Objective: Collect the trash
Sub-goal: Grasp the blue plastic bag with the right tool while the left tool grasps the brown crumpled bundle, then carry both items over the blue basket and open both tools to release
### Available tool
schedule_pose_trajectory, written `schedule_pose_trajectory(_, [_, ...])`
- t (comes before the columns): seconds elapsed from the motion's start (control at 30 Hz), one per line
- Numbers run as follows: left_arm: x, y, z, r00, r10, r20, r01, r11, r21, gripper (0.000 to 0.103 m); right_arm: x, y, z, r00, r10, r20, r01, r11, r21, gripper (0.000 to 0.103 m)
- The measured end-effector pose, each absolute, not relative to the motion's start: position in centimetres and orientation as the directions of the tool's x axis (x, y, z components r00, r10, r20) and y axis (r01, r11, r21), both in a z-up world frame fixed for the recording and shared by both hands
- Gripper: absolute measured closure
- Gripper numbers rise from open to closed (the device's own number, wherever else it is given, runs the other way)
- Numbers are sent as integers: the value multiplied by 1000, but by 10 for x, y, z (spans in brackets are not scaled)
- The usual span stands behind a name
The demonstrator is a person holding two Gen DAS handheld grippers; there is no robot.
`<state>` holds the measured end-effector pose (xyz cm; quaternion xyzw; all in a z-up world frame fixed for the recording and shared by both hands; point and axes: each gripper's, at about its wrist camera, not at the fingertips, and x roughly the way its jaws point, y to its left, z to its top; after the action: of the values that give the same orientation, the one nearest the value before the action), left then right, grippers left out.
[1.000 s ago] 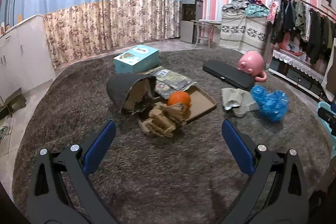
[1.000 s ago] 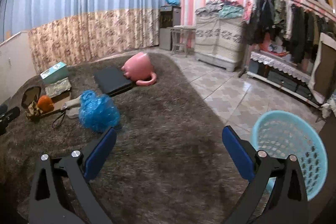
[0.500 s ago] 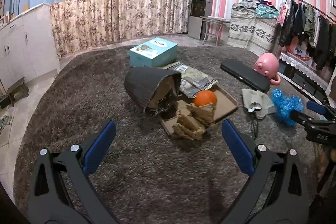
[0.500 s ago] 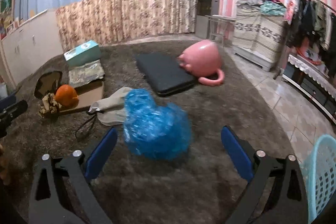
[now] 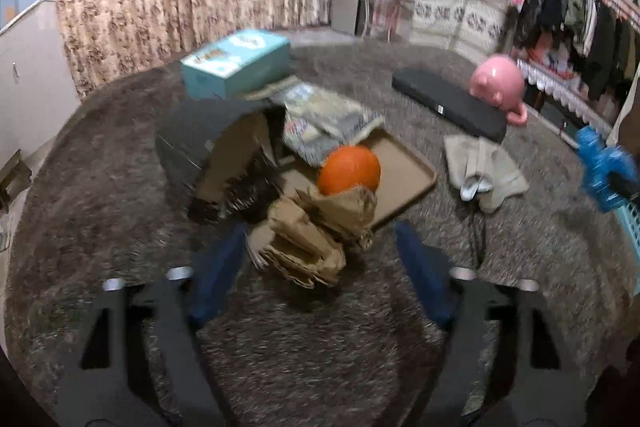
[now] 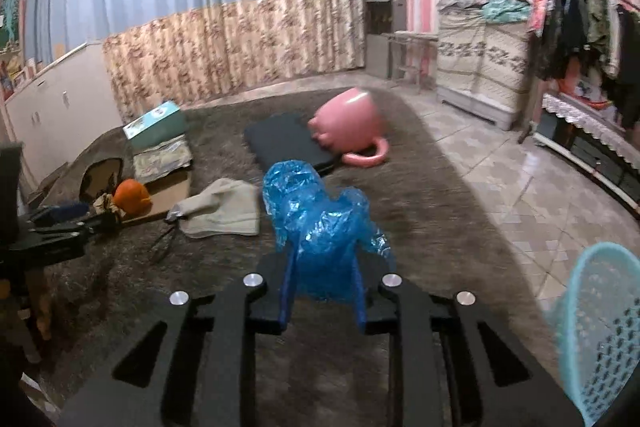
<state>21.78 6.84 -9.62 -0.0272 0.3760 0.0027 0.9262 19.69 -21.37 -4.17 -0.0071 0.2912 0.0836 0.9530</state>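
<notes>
My right gripper (image 6: 322,263) is shut on a crumpled blue plastic bag (image 6: 316,215) and holds it above the brown carpet; the bag also shows at the right edge of the left wrist view (image 5: 604,167). A light blue mesh basket (image 6: 600,327) stands on the floor at lower right. My left gripper (image 5: 320,255) is open, its blue fingers either side of a crumpled brown paper bag (image 5: 316,231) lying at the edge of a cardboard tray (image 5: 404,179). An orange ball (image 5: 350,169) sits just behind the paper.
On the carpet lie a tipped dark bin (image 5: 208,143), a teal box (image 5: 236,61), magazines (image 5: 324,123), a black case (image 5: 448,107), a pink pig mug (image 5: 498,87) and a beige cloth (image 5: 484,167) with a cable. A clothes rack (image 6: 580,27) stands right.
My right gripper closed on the blue plastic bag and lifted it. My left gripper moved forward and narrowed around the crumpled brown paper.
</notes>
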Motion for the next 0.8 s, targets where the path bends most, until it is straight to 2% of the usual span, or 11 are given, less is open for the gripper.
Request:
schedule_pose_trajectory(0.07, [217, 69, -97, 715, -28, -698, -19, 998, -60, 57, 189, -224, -38, 825, 130, -549, -140, 990, 23, 79])
schedule_pose_trajectory(0.37, [185, 44, -62, 791, -52, -610, 32, 999, -44, 57, 150, -279, -29, 856, 39, -516, -15, 999, 51, 79])
schedule_pose_trajectory(0.57, [178, -20, -29, 825, -162, -541, 182, 983, -16, 57, 123, -323, -15, 875, -42, -481, 91, 993, 78, 79])
schedule_pose_trajectory(0.8, [179, -109, -9, 808, -306, -504, 354, 935, -1, 57, 87, -371, 0, 878, -177, -445, 239, 967, 86, 79])
